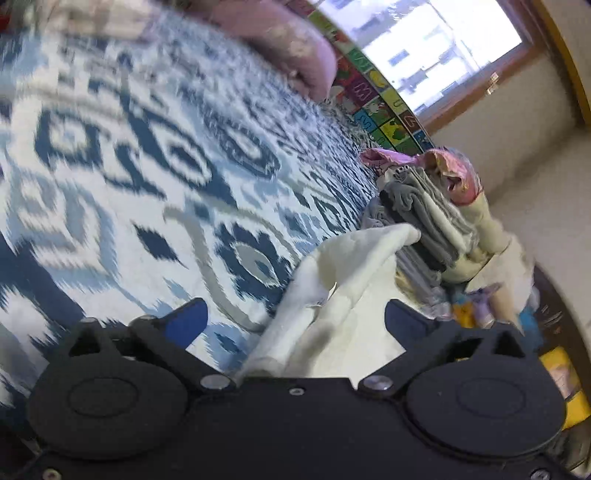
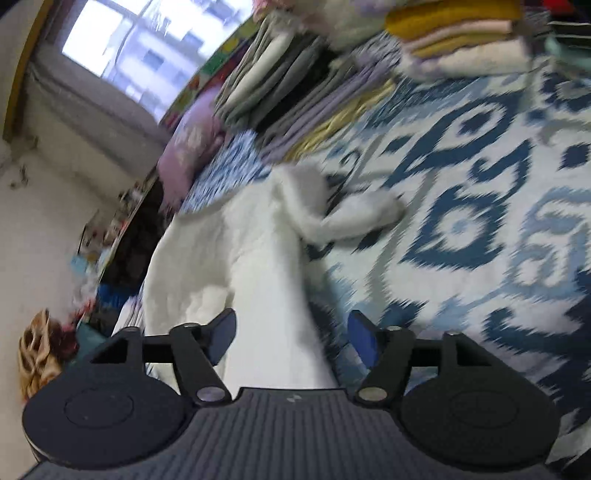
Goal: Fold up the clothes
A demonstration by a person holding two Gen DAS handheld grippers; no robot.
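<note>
A white garment (image 1: 343, 280) lies crumpled on a blue and white patterned bedspread (image 1: 147, 166). My left gripper (image 1: 295, 317) is open, its blue-padded fingers standing apart on either side of the cloth, which runs between them. In the right wrist view the same white garment (image 2: 255, 243) stretches away from my right gripper (image 2: 291, 332), a sleeve trailing to the right. My right gripper is open, the cloth passing between its spread fingers. Whether either gripper touches the cloth I cannot tell. Both views are blurred.
A stack of folded grey, black and white clothes (image 1: 424, 221) stands beside the garment, also seen in the right wrist view (image 2: 288, 92). Folded yellow and cream items (image 2: 461, 33) lie further off. A pink pillow (image 1: 280, 40) and a bright window (image 1: 436, 48) lie beyond.
</note>
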